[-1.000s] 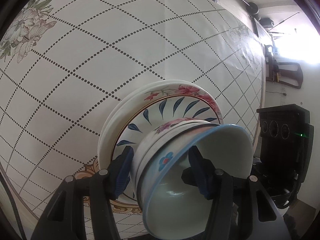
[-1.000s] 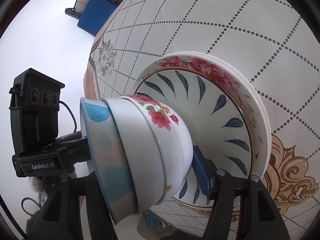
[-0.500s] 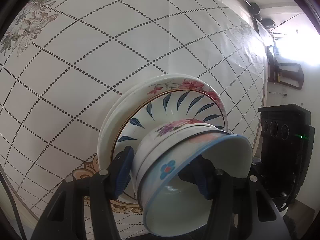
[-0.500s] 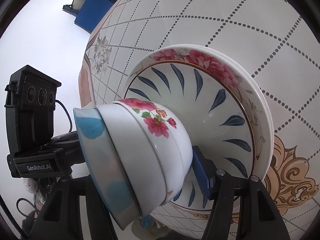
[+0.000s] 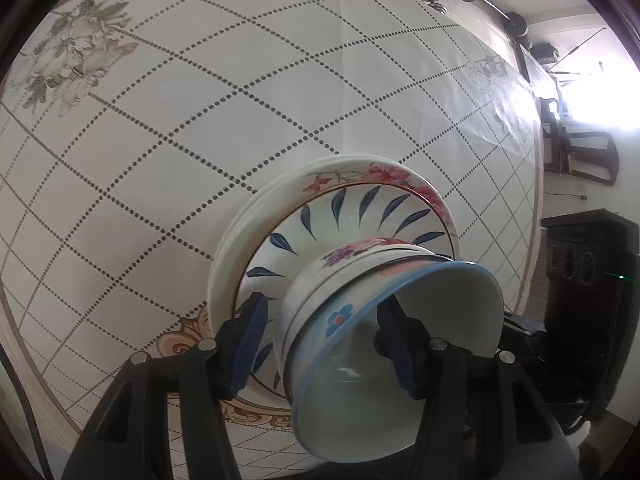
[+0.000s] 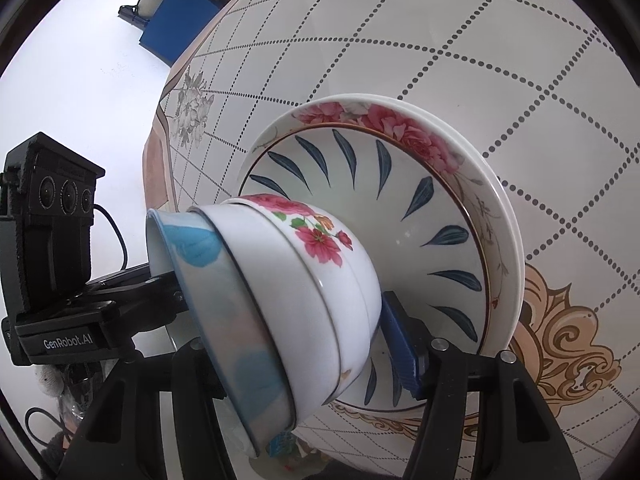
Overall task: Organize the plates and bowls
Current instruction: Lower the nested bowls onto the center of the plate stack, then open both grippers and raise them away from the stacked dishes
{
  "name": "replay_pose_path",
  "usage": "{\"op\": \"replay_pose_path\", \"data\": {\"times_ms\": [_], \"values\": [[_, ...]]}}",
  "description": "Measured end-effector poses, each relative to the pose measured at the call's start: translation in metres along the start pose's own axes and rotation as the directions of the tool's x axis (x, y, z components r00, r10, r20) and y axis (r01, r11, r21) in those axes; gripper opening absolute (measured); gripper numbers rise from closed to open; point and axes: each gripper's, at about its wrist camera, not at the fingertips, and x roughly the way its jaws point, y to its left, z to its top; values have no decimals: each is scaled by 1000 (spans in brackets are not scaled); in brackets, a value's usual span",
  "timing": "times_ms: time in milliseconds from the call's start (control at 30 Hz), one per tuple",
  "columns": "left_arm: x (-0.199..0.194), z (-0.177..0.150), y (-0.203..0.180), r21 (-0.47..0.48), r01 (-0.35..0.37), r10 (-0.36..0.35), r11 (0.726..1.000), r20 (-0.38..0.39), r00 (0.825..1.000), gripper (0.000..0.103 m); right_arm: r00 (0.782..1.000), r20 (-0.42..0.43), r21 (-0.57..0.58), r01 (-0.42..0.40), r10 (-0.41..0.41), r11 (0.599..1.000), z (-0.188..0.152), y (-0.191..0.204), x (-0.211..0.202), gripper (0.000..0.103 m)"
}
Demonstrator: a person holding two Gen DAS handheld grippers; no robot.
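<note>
left tool (image 5: 320,336): clamps bowl stack (image 5: 360,320) | right tool (image 6: 304,344): likely clamps it too

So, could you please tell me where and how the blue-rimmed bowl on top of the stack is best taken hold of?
Take the blue-rimmed bowl by its rim, one finger inside and one outside the wall, coming from above. It sits nested in the flowered bowl on the plates, so its lower wall is hidden and only its flared rim stands free. The left tongs already straddle that wall.

White dotted-grid tablecloth (image 5: 280,80), stacked plates (image 6: 508,216) resting on it
</note>
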Motion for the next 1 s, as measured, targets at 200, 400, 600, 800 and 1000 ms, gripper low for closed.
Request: {"op": "replay_pose_path", "data": {"times_ms": [200,400,600,800,1000], "values": [[-34,-14,-17,23,-192,186,981,161,969,54,980,88,-137,191,-180,972,-10,33,-29,65],[-72,-38,-30,-23,-274,267,961,310,912,56,877,263,-242,464,-402,852,-31,74,-70,79],[-103,-73,-40,-108,-278,297,955,416,859,83,827,341,-269,542,-448,796,-57,94,-97,103],[-119,-117,-53,-160,-280,322,947,467,823,86,815,381,-268,550,-437,791,-92,98,-118,103],[-132,-159,-61,-213,-253,327,944,496,804,86,789,434,-260,573,-436,778,-127,99,-143,103]]}}
